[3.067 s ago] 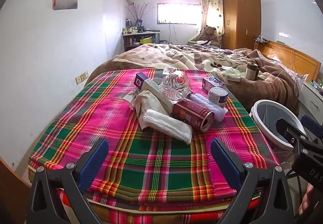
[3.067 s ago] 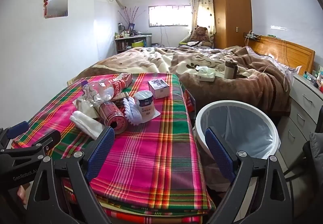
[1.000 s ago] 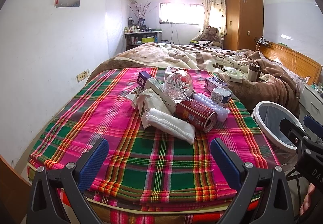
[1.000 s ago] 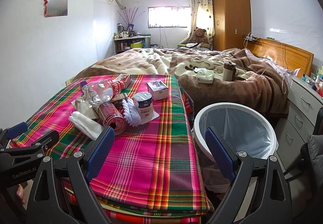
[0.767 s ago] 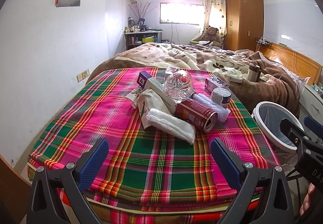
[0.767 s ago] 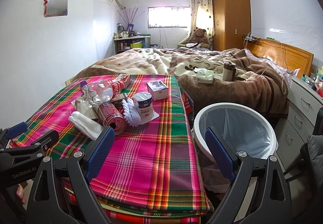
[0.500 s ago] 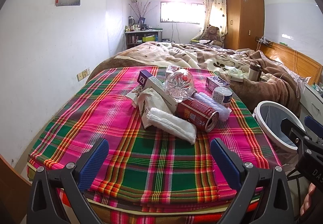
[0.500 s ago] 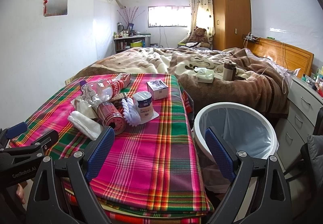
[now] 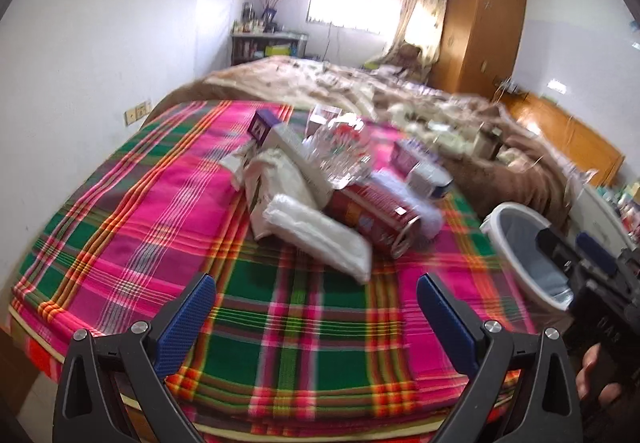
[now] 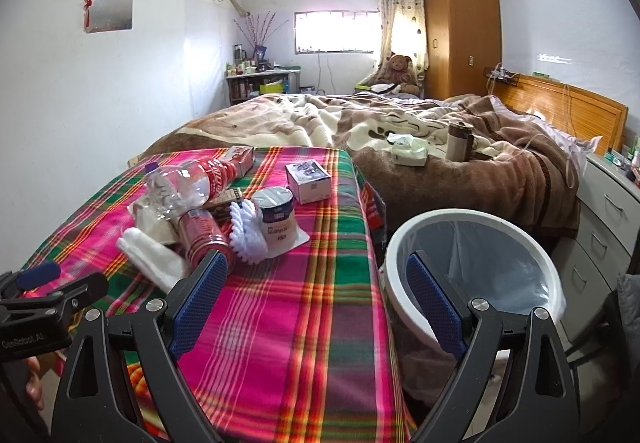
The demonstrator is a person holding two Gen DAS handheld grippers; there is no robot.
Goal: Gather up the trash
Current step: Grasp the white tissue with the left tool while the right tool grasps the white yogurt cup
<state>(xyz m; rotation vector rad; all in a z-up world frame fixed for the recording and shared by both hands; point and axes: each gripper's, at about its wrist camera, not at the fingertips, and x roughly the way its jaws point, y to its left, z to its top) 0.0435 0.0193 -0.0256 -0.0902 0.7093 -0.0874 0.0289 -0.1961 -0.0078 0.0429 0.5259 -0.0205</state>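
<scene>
A bedroom with a plaid cloth [image 10: 280, 323] over the tabletop. The trash lies in a heap on it: a red can [image 10: 202, 239], a clear bottle [image 10: 180, 183], a white cup [image 10: 276, 211]. Just beside the tabletop stands the white bin [image 10: 404, 243]. The left claw [image 9: 316, 307] and the right claw [image 10: 316, 283] are both spread and hold nothing.

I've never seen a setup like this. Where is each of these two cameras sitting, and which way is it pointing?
Left wrist view: sits on the left gripper, open, facing across the plaid cloth at the trash pile; the right gripper and fingers of a hand show at its right edge.
Right wrist view: sits on the right gripper, open, facing between the cloth's edge and the white bin; the left gripper shows at its left edge.
Both share the red can, the bin and the bed.
</scene>
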